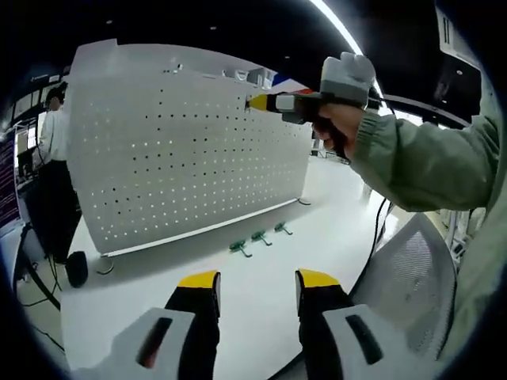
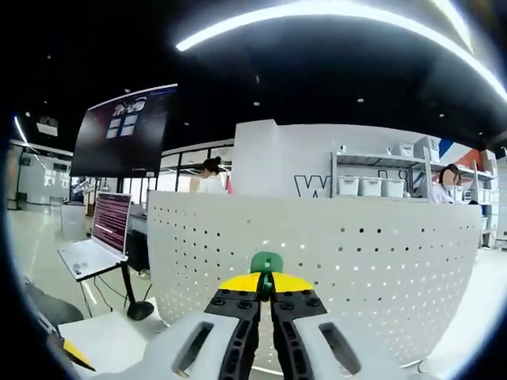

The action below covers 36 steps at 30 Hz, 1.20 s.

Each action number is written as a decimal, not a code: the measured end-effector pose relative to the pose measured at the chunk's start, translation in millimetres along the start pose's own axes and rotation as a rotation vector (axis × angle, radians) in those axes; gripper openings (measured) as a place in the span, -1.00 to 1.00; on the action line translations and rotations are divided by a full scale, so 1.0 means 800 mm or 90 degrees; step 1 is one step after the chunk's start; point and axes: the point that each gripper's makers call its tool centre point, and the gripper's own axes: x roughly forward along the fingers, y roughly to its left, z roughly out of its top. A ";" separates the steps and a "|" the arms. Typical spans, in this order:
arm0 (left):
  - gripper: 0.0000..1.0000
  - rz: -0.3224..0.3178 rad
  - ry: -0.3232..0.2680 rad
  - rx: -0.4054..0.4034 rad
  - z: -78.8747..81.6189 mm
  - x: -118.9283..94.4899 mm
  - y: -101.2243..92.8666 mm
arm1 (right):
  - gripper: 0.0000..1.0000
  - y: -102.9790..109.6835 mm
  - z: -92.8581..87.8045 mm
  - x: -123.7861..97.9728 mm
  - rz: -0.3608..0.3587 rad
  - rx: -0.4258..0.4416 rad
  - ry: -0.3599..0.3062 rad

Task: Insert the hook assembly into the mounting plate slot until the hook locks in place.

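the upright pegboard (image 1: pixel 186 150) stands across the white table (image 1: pixel 261 293), blocking passage beyond it. three green hooks (image 1: pixel 259 237) lie in a row on the table near its foot, apart from one another. between them and the left gripper (image 1: pixel 257 289) the tabletop is bare. a mesh chair (image 1: pixel 412 269) crowds the table's right edge.
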 end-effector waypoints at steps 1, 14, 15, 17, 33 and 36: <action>-0.21 0.000 0.000 -0.001 0.000 0.000 0.001 | -0.96 -0.002 0.000 0.003 -0.003 0.000 0.000; -0.21 -0.001 0.002 -0.008 -0.005 0.003 0.005 | -0.96 -0.024 -0.008 0.024 -0.036 -0.007 0.003; -0.21 -0.001 0.002 -0.008 -0.005 0.003 0.005 | -0.96 -0.025 -0.008 0.026 -0.038 -0.007 0.004; -0.21 -0.001 0.003 -0.009 -0.006 0.004 0.006 | -0.96 -0.029 -0.007 0.031 -0.042 -0.003 0.003; -0.20 0.000 0.006 -0.017 -0.011 0.004 0.010 | -0.96 -0.046 0.007 0.060 -0.071 -0.006 -0.011; -0.20 0.001 0.005 -0.018 -0.011 0.004 0.011 | -0.96 -0.049 0.010 0.064 -0.077 -0.003 -0.015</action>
